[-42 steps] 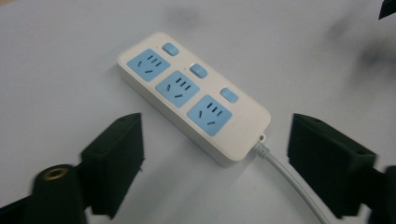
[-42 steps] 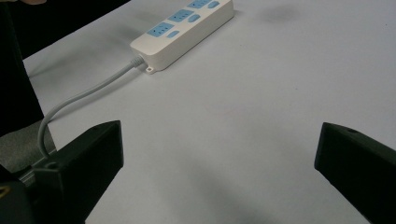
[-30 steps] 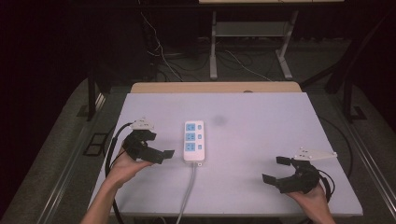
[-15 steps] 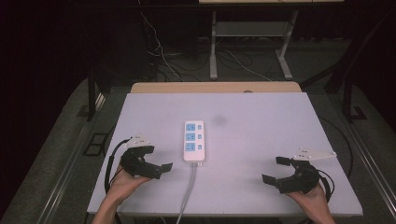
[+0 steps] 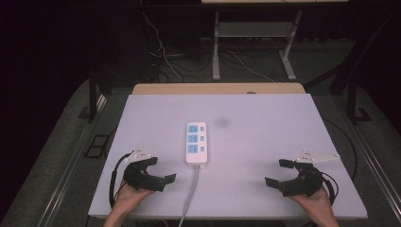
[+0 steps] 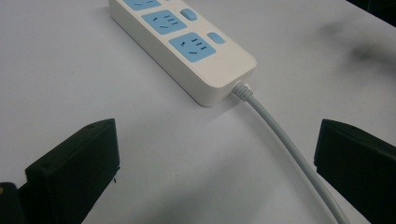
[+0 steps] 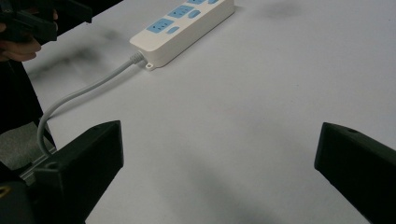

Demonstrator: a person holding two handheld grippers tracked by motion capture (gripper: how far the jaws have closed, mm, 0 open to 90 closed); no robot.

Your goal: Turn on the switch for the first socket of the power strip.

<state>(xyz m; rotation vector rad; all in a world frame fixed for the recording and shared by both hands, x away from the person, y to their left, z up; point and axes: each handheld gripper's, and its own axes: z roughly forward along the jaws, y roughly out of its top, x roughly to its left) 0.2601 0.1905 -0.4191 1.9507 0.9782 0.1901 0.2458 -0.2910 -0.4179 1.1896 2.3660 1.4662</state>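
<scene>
A white power strip [image 5: 196,143] with three blue sockets lies in the middle of the white table [image 5: 265,137]. Its grey cable [image 5: 189,198] runs off the near edge. My left gripper [image 5: 162,170] sits near the front left, open and holding nothing, a little left of the cable. In the left gripper view its jaws [image 6: 217,154] stand wide apart, with the strip's cable end [image 6: 187,51] and cable [image 6: 285,144] ahead. My right gripper [image 5: 275,172] is open at the front right. Its own view [image 7: 219,154] shows bare table between the jaws and the strip [image 7: 182,30] farther off.
A wooden board edge [image 5: 217,88] borders the table's far side. A faint dark smudge [image 5: 221,122] marks the table beyond the strip. Loose cables [image 5: 165,56] and a metal stand [image 5: 216,47] are on the floor behind. The other hand's gripper [image 7: 32,18] shows at the right gripper view's top left.
My left gripper has drawn back toward the near edge and slightly left, away from the power strip. The right gripper and the strip have stayed put.
</scene>
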